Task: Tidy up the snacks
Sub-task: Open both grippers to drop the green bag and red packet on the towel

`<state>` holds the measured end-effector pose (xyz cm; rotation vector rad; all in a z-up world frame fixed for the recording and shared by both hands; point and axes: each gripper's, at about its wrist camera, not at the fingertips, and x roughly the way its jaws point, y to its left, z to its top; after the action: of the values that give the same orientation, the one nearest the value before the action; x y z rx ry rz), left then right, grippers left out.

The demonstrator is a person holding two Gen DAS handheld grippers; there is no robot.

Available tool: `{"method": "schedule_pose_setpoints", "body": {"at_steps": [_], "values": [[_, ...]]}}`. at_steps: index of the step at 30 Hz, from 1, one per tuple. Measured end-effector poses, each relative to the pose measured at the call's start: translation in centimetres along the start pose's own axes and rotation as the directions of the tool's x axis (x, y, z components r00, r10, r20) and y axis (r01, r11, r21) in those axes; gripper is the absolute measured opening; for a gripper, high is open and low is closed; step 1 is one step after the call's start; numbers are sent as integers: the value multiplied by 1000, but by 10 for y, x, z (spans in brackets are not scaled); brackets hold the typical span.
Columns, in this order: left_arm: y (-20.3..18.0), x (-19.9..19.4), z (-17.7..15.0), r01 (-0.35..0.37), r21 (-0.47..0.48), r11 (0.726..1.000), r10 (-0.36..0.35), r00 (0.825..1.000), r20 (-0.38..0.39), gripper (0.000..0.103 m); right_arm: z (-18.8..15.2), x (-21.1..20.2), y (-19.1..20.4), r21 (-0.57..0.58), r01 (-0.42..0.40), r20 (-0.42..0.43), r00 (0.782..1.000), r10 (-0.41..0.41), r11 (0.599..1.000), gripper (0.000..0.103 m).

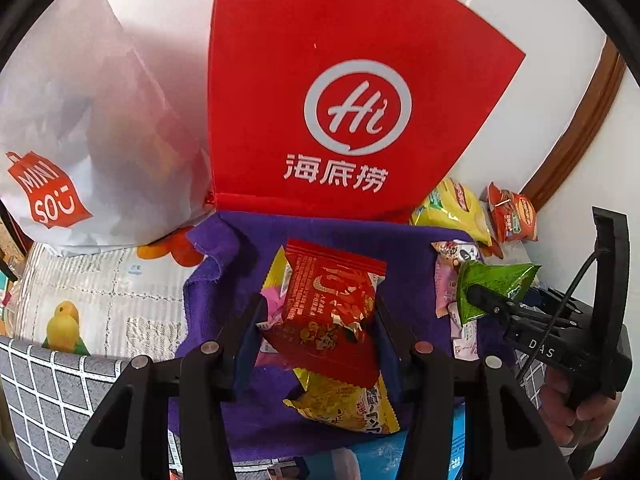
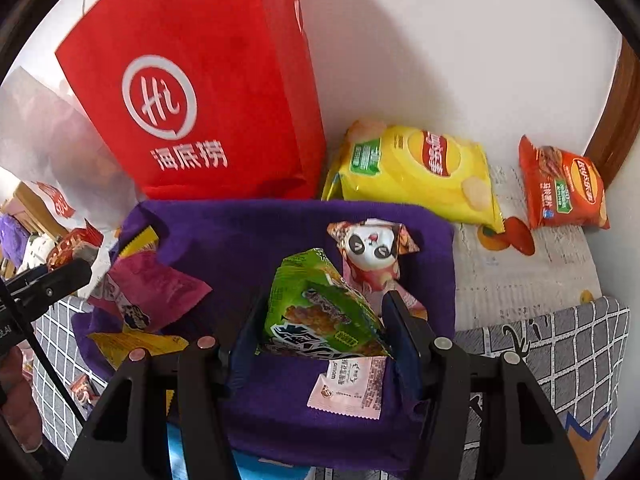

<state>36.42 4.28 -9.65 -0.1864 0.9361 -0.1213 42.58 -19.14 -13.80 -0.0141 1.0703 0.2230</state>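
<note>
My left gripper (image 1: 316,312) is shut on a red snack packet (image 1: 332,304), held above a purple cloth (image 1: 236,256). A yellow snack packet (image 1: 348,404) lies on the cloth under it. My right gripper (image 2: 320,320) is shut on a green snack packet (image 2: 320,312) over the same purple cloth (image 2: 240,236). In the left wrist view the right gripper (image 1: 476,300) shows at the right with the green packet (image 1: 492,284). A panda-print packet (image 2: 372,252), a pale pink sachet (image 2: 348,384) and a magenta packet (image 2: 160,288) lie on the cloth.
A red paper bag (image 1: 344,100) stands behind the cloth against the wall, a white shopping bag (image 1: 80,140) to its left. A yellow chip bag (image 2: 416,172) and an orange chip bag (image 2: 564,188) lie at the right on a fruit-print cover (image 2: 532,268). A person's hand (image 1: 576,400) grips the right gripper's handle.
</note>
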Motion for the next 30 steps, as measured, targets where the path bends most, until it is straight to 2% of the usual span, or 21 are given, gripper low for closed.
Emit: {"method": "schedule_pose_setpoints", "body": {"at_steps": [4, 10, 22, 30], "values": [[-1, 5, -1, 2, 1, 1000, -2, 1000, -20, 49, -2, 9, 1, -2, 9, -38, 999, -9, 1000, 59], [-5, 10, -3, 1, 10, 1000, 0, 999, -42, 49, -3, 11, -2, 9, 34, -44, 998, -33, 999, 60], [-10, 16, -5, 7, 29, 1000, -6, 998, -60, 50, 0, -1, -5, 37, 40, -4, 999, -40, 999, 60], [-12, 22, -6, -29, 36, 999, 31, 997, -71, 53, 1, -12, -1, 20, 40, 31, 999, -41, 999, 61]]}}
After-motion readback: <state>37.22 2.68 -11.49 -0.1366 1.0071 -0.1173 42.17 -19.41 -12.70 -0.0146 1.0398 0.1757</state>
